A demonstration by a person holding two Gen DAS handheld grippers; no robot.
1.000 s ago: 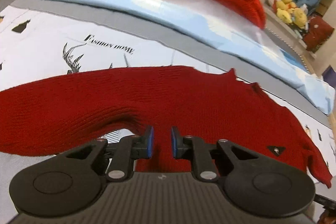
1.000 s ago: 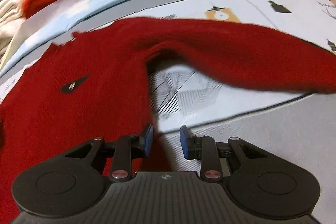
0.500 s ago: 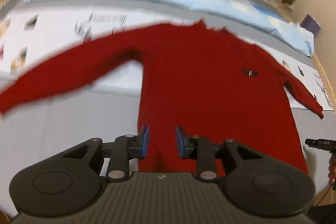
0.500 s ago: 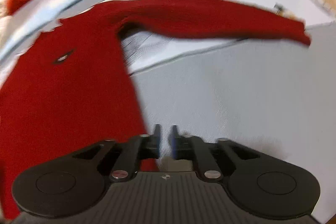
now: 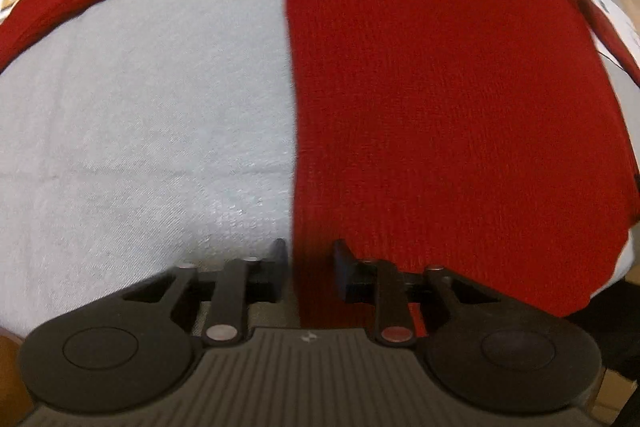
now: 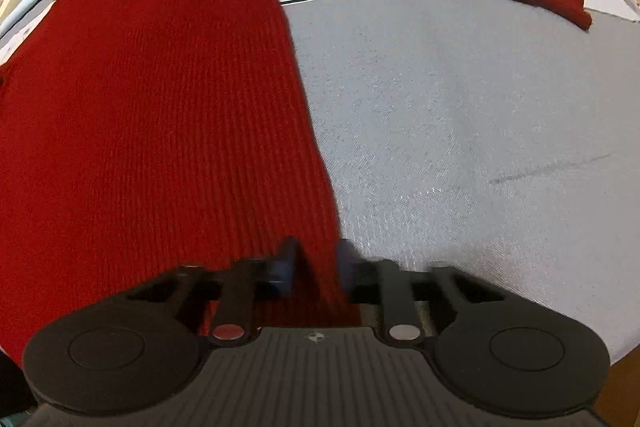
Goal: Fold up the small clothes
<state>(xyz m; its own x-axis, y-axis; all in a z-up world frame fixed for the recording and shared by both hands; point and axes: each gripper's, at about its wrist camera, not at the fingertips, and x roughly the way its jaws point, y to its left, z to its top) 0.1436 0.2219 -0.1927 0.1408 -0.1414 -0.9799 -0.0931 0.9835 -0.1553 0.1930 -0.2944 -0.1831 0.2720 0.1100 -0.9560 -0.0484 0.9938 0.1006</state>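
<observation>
While the red sweater (image 5: 440, 107) lies flat on the grey bed sheet (image 5: 140, 107), its long axis runs straight away from both tongs. The left tongs (image 5: 310, 271) and right tongs (image 6: 316, 267) have just been closing, each pinching a bottom hem corner. Blur and the tong bodies hide the hem itself.

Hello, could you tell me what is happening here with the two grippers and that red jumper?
A person is folding a red ribbed-knit sweater that lies flat, sleeves spread, on a grey bedsheet. The left gripper and the right gripper have just been closing, each at a bottom corner of the sweater, with its side edge between the blue-padded fingers. Both now look pinched on the hem, though the picture is blurred there. No fold has been made yet.
</observation>
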